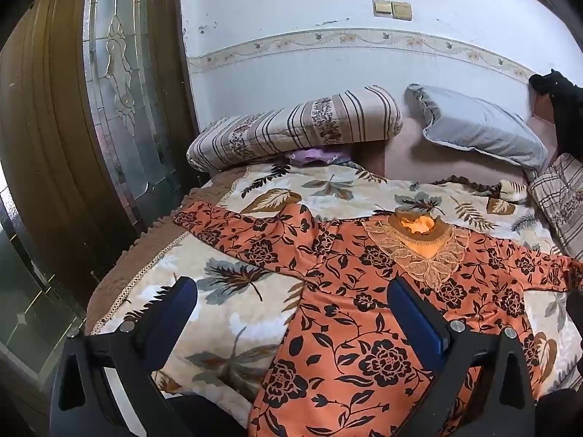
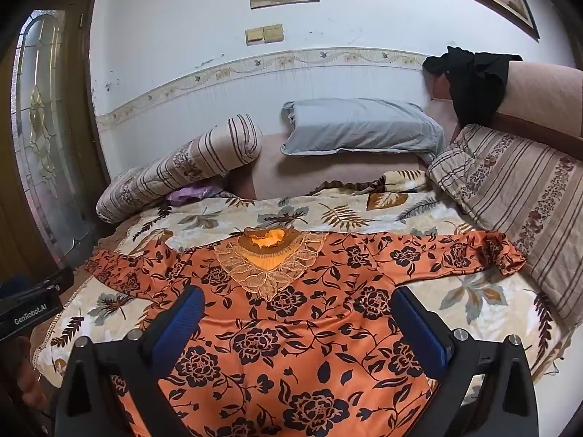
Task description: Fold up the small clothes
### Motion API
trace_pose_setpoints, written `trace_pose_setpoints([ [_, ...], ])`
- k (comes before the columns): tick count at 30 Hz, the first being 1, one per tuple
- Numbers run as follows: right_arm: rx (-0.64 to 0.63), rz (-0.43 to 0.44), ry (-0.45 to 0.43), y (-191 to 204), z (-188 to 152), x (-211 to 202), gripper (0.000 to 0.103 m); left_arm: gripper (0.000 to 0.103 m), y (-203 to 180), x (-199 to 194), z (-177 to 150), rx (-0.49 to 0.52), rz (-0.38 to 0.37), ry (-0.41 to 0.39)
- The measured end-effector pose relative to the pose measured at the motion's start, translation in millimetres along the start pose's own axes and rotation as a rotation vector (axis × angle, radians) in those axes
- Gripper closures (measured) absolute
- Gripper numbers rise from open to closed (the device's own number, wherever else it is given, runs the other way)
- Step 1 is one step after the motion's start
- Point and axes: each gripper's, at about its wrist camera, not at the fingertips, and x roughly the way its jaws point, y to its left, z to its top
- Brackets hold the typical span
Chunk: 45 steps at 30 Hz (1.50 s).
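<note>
two pairs of tongs hover over a bed, both spread wide with nothing between their blue pads. the left tongs (image 1: 291,302) hang above the left edge of an orange floral blouse (image 1: 364,327), one finger over the leaf-print bedspread (image 1: 233,313) and the other over the garment's body. the right tongs (image 2: 297,309) sit above the middle of the blouse (image 2: 291,346), below its lace neckline (image 2: 267,258).

the blouse lies face up and flat on the bedspread (image 2: 481,313), sleeves stretched out to either side, collar toward the wall. the cuff of the sleeve on the right is bunched near a striped cushion (image 2: 524,200) leaning at the bed's right side. a rolled striped quilt (image 1: 291,127) rests at the head of the bed on the left, with a small purple cloth (image 1: 313,154) tucked under it. a grey pillow (image 2: 360,127) leans beside the quilt, and a black garment (image 2: 473,76) drapes over the pink headboard (image 2: 546,91). a wooden door with a glass panel (image 1: 120,83) stands left of the bed.
</note>
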Motion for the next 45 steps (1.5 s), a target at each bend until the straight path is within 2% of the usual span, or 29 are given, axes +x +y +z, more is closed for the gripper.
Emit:
trace_pose_setpoints([
  [29, 0.022, 0.002, 0.029, -1, -2, 6, 0.000, 0.000, -8, -1, 1, 0.018, -0.010, 0.008],
  [45, -0.024, -0.020, -0.002, 0, -5, 11, 0.000, 0.000, -11, 5, -3, 0.031, -0.013, 0.024],
])
